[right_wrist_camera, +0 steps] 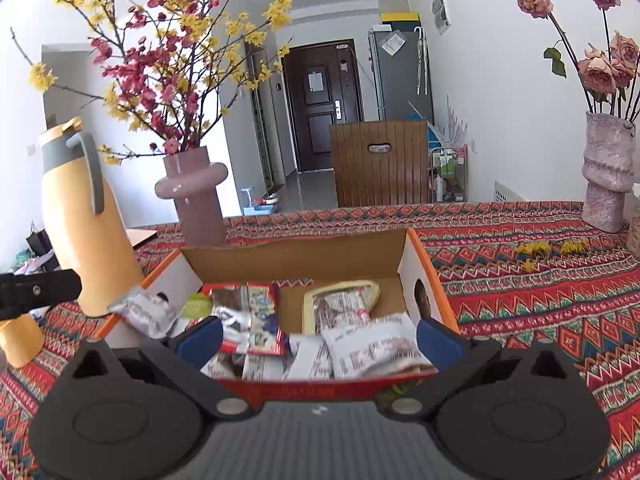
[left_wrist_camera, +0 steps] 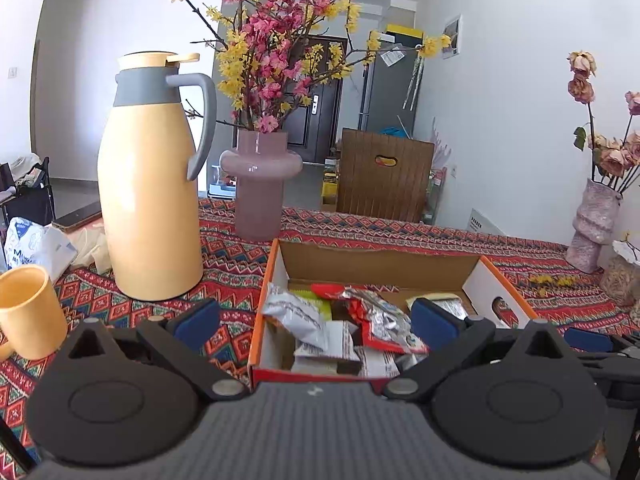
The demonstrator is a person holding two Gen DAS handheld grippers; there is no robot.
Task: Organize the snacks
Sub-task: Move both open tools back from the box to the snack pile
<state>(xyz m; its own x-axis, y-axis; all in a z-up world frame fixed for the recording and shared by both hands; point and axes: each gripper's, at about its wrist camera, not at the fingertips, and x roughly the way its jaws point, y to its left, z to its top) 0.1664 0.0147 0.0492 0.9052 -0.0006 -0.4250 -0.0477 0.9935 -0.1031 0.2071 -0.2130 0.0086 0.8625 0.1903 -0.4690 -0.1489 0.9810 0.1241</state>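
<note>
Right wrist view: both grippers' fingers [right_wrist_camera: 436,340] wide, empty — box [right_wrist_camera: 428,264] rim between.

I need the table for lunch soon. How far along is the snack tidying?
Mostly done, it seems: the snack packets all lie loosely piled inside the cardboard box, and I see none loose on the tablecloth. Nothing is in hand: the left gripper and the right gripper are both open and empty, in front of the box. Left: perhaps straightening the pile.
</note>
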